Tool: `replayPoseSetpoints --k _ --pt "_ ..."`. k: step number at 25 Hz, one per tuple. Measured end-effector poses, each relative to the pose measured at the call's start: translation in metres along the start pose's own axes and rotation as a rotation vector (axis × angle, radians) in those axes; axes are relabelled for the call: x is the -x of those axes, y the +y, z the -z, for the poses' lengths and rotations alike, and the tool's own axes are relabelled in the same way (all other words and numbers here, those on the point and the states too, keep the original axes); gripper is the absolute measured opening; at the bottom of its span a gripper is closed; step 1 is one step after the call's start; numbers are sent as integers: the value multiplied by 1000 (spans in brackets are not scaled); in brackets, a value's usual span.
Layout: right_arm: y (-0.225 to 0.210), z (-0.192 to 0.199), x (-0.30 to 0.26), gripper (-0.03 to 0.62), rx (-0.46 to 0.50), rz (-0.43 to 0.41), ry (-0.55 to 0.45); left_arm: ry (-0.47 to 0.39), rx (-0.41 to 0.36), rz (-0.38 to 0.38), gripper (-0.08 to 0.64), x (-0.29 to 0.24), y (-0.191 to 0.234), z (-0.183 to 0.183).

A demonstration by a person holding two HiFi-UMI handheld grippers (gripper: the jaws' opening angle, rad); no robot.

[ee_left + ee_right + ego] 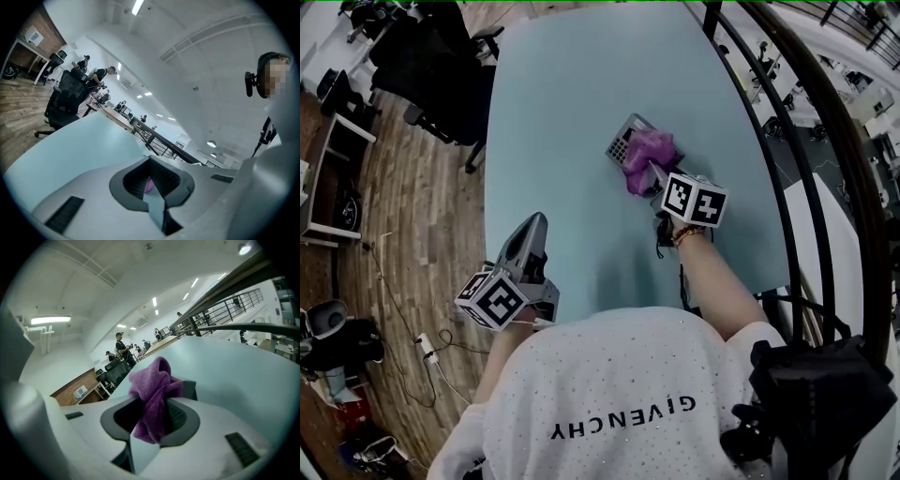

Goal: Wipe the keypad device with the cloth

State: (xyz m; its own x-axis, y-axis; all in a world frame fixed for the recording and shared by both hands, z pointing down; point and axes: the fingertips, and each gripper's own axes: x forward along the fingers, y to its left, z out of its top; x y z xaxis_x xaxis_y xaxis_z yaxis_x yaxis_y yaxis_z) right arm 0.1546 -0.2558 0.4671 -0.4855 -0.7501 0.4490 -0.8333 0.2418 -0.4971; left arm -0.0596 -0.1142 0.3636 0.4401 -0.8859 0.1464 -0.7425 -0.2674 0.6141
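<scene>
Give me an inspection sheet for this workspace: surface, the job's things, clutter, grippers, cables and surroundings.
Surface: pale blue table, bare apart from the job's things.
Job's things: keypad device lies on the table; the purple cloth is bunched over part of it.
Clutter: nothing seen on the table.
Grippers: right gripper is clamped on the cloth at the device; left gripper has its jaws together and empty, near the table's near edge.
Cables: cable and power strip on the floor at left.
Surroundings: wooden floor, black office chairs, black railing at right.
</scene>
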Motion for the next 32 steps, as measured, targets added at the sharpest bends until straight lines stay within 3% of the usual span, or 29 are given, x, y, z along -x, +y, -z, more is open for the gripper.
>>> replayPoseSetpoints --k 10,16,20,27,32 --pt "-19 7 15 109 -43 21 -7 8 3 25 11 -17 -1 1" --pt "19 -8 22 109 -78 -80 -58 22 21 18 12 -13 -3 4" --pt "45 -10 1 109 -42 -145 -62 25 31 -9 12 -7 4 7" --pt "50 -3 -54 109 -43 -99 -30 56 26 -57 11 2 31 -1" --pt "44 4 -66 107 -75 -36 -60 85 33 -54 12 6 48 1"
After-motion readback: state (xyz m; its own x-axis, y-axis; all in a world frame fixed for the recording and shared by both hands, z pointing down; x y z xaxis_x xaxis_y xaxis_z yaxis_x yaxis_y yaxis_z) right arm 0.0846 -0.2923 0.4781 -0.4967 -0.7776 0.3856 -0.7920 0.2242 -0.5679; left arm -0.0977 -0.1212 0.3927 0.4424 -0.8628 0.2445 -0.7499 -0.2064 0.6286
